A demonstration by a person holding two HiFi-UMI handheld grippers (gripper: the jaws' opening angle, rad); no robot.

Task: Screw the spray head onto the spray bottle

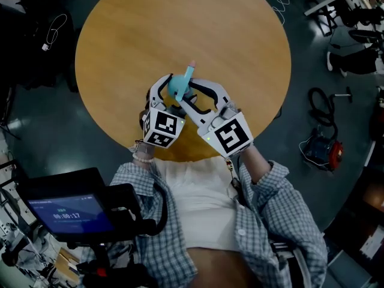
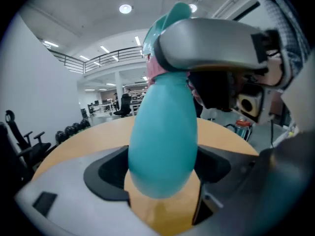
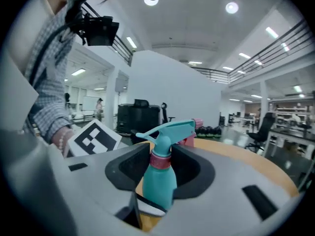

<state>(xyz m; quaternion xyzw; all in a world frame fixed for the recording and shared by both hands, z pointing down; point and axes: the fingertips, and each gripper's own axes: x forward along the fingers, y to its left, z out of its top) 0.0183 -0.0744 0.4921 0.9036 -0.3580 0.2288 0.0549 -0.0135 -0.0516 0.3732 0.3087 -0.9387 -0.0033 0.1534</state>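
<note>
A teal spray bottle (image 1: 178, 87) with a pink collar and a teal spray head (image 1: 189, 71) is held above the near part of the round wooden table (image 1: 150, 29). My left gripper (image 1: 171, 95) is shut on the bottle's body (image 2: 165, 132), which fills the gap between its pads. My right gripper (image 1: 187, 92) comes in from the right. In the right gripper view its black pads sit against the pink collar (image 3: 161, 160) just under the spray head (image 3: 170, 131). One grey finger (image 2: 211, 38) of it crosses the bottle's top in the left gripper view.
The table's front edge (image 1: 180, 158) lies right under the grippers, with the person's lap behind it. A dark screen on a mount (image 1: 72, 212) sits at lower left. On the floor to the right are a red and blue machine (image 1: 321, 149) and cables.
</note>
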